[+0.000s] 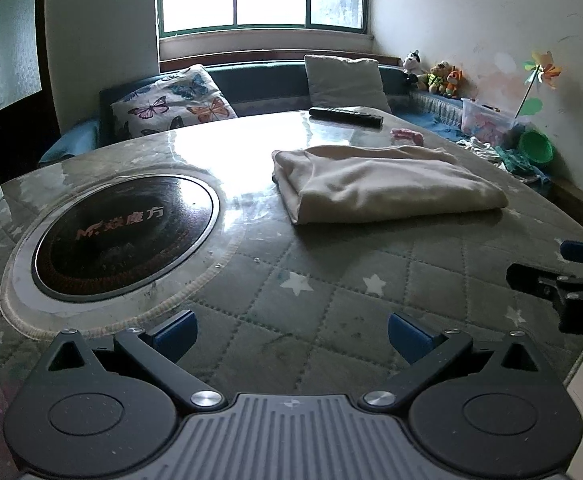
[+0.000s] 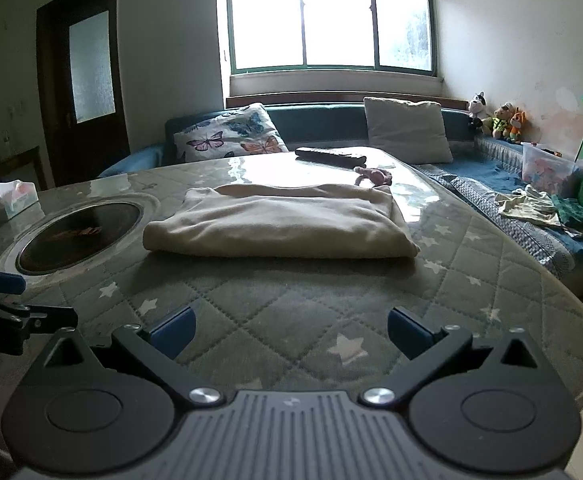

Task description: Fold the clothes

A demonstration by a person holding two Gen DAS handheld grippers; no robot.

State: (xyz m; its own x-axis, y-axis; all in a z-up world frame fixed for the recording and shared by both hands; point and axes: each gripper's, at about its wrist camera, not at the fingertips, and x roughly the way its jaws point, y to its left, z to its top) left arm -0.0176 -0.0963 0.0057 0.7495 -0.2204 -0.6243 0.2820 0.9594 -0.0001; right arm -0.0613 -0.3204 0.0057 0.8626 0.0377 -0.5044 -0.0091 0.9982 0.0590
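Note:
A cream garment (image 1: 383, 184) lies folded into a thick rectangle on the quilted star-patterned table cover (image 1: 315, 280); it also shows in the right wrist view (image 2: 279, 226). My left gripper (image 1: 291, 336) is open and empty, hovering over the table's near edge, well short of the garment. My right gripper (image 2: 291, 334) is open and empty, also near the front edge, facing the garment. Each gripper shows at the edge of the other's view: the right one (image 1: 571, 276) and the left one (image 2: 7, 304).
A round black induction hob (image 1: 123, 236) is set in the table at left. A black remote (image 1: 345, 117) and a small pink item (image 1: 407, 135) lie behind the garment. A tissue box (image 2: 15, 198) stands far left. A sofa with cushions (image 2: 231, 134), toys and loose clothes (image 2: 531, 208) runs behind and right.

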